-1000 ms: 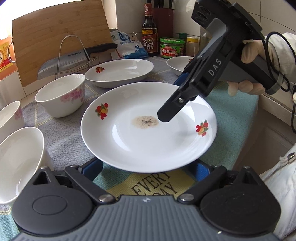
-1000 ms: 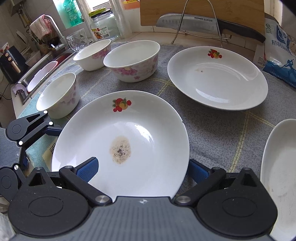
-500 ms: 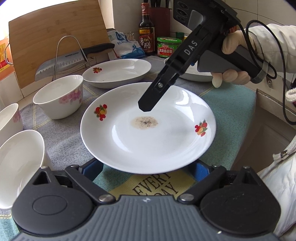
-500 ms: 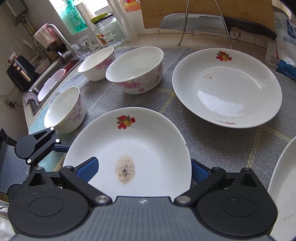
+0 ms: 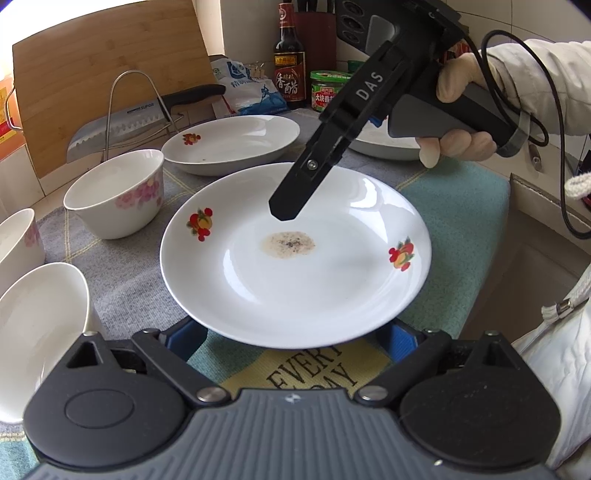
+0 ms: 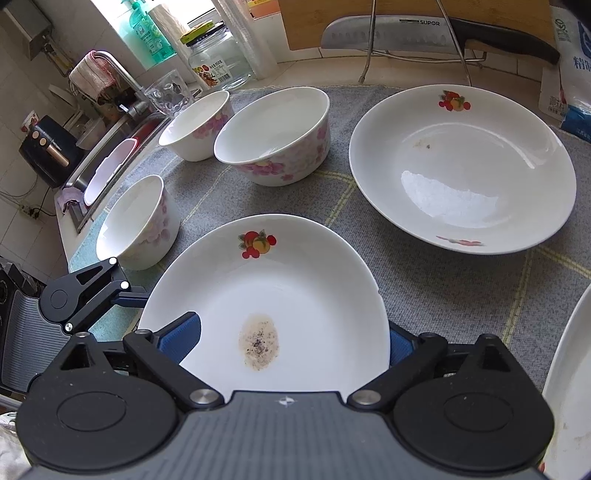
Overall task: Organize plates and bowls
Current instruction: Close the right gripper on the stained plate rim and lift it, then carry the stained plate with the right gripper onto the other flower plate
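One plate (image 5: 295, 280) with residue (image 5: 288, 244), empty bowls (image 6: 273, 136)

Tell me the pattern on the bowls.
White bowls with pink flowers on the outside, clearest in the right wrist view.

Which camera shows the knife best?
The right wrist view: the knife lies across the wire rack with blade, brand mark and most of the black handle clear. The left wrist view shows the knife smaller, off to the side, the rack crossing its blade.
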